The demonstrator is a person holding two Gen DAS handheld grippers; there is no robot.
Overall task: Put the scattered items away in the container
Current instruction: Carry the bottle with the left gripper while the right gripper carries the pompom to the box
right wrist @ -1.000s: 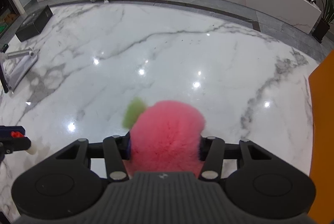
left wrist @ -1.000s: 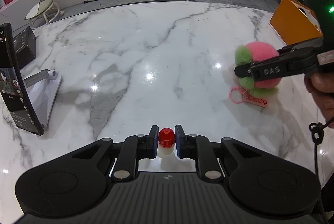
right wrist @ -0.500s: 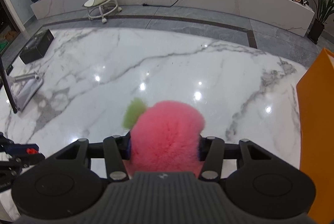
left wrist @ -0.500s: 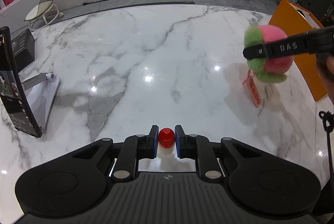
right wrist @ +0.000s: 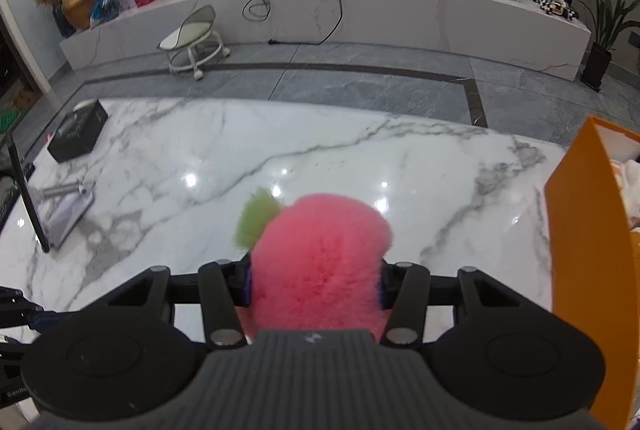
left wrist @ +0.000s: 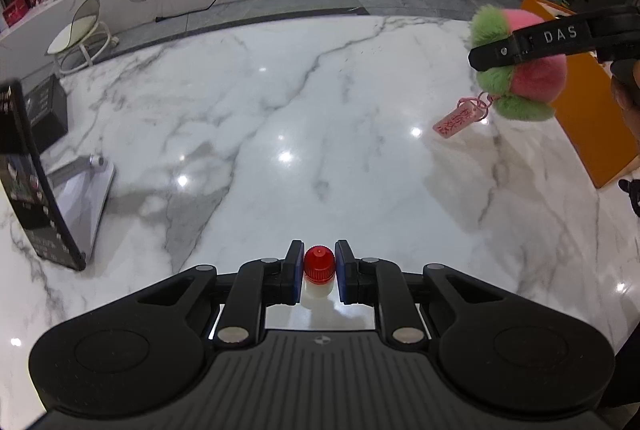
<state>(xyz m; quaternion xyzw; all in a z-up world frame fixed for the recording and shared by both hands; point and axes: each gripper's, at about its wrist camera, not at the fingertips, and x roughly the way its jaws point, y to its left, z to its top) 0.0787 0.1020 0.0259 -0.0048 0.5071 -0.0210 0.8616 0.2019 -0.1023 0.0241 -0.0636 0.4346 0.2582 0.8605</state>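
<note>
Lifted since a second ago, the pink-and-green plush ball now hangs clear of the marble tabletop and closer to the orange container, its pink tag dangling free. Farthest left of the container, a phone on a stand sits at the table's edge. Nearer, though well apart from the container, the left gripper has its jaws pinched on a small white bottle with a red cap, low over the marble. Just left of the container wall, the right gripper holds the plush ball, jaws pressed into the fur on both sides. Soft fur gives little purchase, so the ball may slip out on the way over the wall. The trailing tag could also catch on the rim. The bottle, held near its narrow cap, might twist loose if the left hand swings quickly.
</note>
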